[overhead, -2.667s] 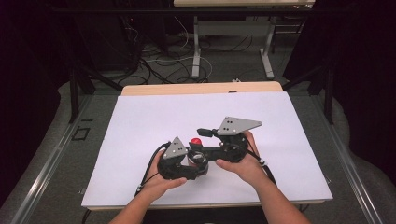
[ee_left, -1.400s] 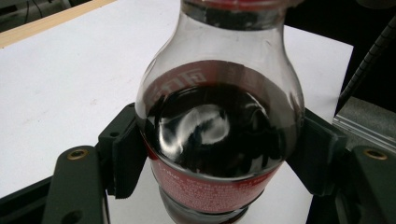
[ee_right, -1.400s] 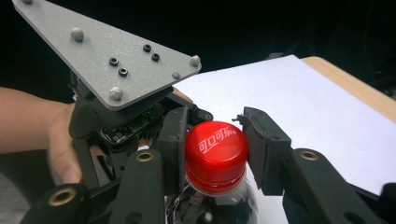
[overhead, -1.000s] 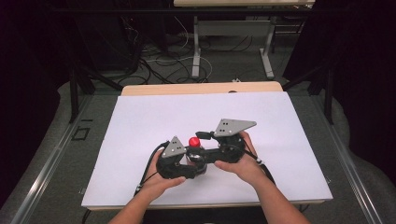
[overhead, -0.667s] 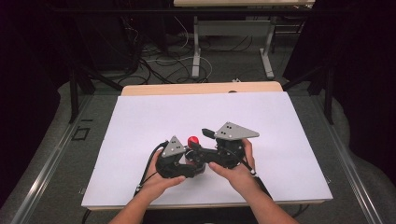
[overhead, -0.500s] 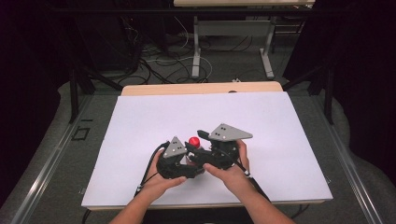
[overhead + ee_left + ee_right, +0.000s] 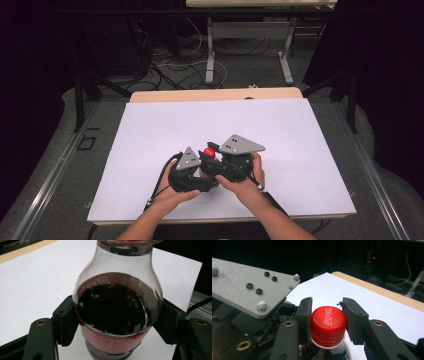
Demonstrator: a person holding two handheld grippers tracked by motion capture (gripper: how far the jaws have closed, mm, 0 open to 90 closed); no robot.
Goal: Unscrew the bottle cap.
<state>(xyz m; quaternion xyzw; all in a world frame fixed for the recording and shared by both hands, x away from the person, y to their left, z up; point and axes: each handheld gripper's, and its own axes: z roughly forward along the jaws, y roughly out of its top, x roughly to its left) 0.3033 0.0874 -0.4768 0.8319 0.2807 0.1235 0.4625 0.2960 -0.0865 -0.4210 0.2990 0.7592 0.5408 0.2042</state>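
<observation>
Hands, two of them, come in from the bottom of the high view, each holding one gripper over a white table (image 7: 310, 150). One bottle (image 7: 116, 315) stands upright near the table's front edge, between the two grippers. Its glass-clear body holds dark liquid and carries one red label band. The left gripper (image 7: 116, 325) is clenched on the bottle's body, one black pad pressed to each side at the label. One red cap (image 7: 328, 323) tops the bottle, printed with white lettering. The right gripper (image 7: 327, 321) has just been closing, with the cap between its jaws; both pads now press the cap's sides, grasping it. In the high view the cap (image 7: 210, 152) shows as a red spot between two grey three-cornered plates, one on each gripper.
</observation>
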